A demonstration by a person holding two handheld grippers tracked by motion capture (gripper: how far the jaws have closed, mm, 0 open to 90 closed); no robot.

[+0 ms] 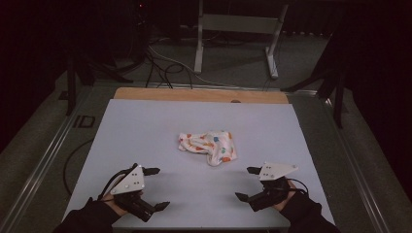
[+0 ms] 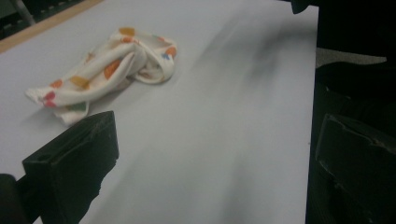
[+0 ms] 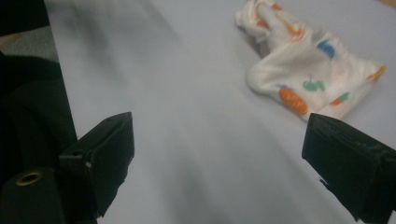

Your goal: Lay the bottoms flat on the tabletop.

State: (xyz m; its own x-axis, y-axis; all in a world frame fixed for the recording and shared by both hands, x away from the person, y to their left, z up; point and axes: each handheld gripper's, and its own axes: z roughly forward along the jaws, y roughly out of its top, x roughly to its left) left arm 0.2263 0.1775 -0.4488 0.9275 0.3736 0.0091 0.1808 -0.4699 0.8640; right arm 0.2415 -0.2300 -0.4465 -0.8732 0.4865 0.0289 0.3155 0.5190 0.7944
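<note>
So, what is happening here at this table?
A person holds a two-jaw gripper in each hand over a white table. The left gripper and the right gripper both have their jaws open and hold nothing. A small crumpled cloth, white with coloured prints, lies in the middle of the table, beyond both grippers and untouched.

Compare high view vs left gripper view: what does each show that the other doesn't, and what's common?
High view alone: both hands with the left gripper and right gripper, jaws apart, near the table's front edge; the floor beyond with cables and a grey metal frame.

Left gripper view alone: a close look along that gripper's own spread black jaws, and the cloth's twisted folds.

Shared: the crumpled white cloth with coloured prints, lying untouched on the pale table top, and its wooden far edge.
</note>
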